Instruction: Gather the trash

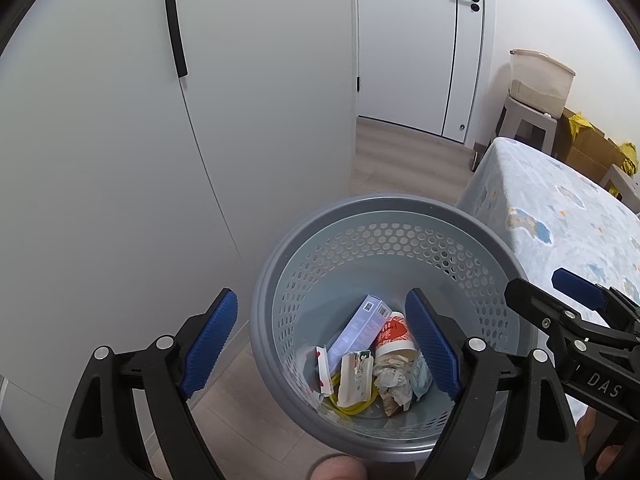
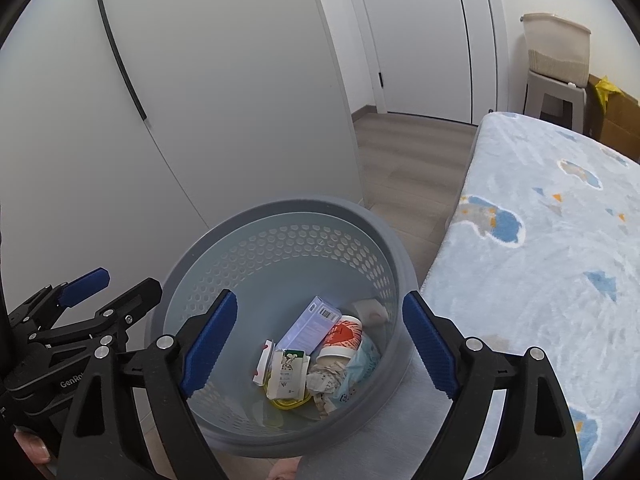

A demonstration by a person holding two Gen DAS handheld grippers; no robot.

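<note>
Below both cameras, at the lower middle of each frame, stands a grey perforated waste basket (image 1: 384,208) on the wooden floor (image 1: 400,148). Its round rim is open all the way around. The trash lies at its bottom: a pale box (image 1: 360,330) leaning on the wall, a red-and-white paper cup (image 1: 394,336) on its side, crumpled paper (image 1: 394,382), a yellow cord (image 1: 352,406) and small cartons (image 1: 354,376).

The left gripper (image 1: 326,346) has its jaws spread wide with nothing between the blue pads; in the left wrist view one pad sits over the basket's interior and the other over the floor outside its left rim. The right gripper (image 2: 320,346) is likewise spread and empty, its pads framing the basket's mouth in the right wrist view.

On the left of both frames a white wardrobe door (image 1: 120,160) rises close beside the basket. On the right a bed with a light blue patterned blanket (image 2: 540,240) comes near the basket's rim. Between them a strip of open floor runs toward the upper middle of the frame, ending at a white door (image 1: 420,40). In the upper right a stool (image 2: 554,92) carries a pale container (image 2: 556,46), with cardboard boxes (image 1: 588,148) beside it.
</note>
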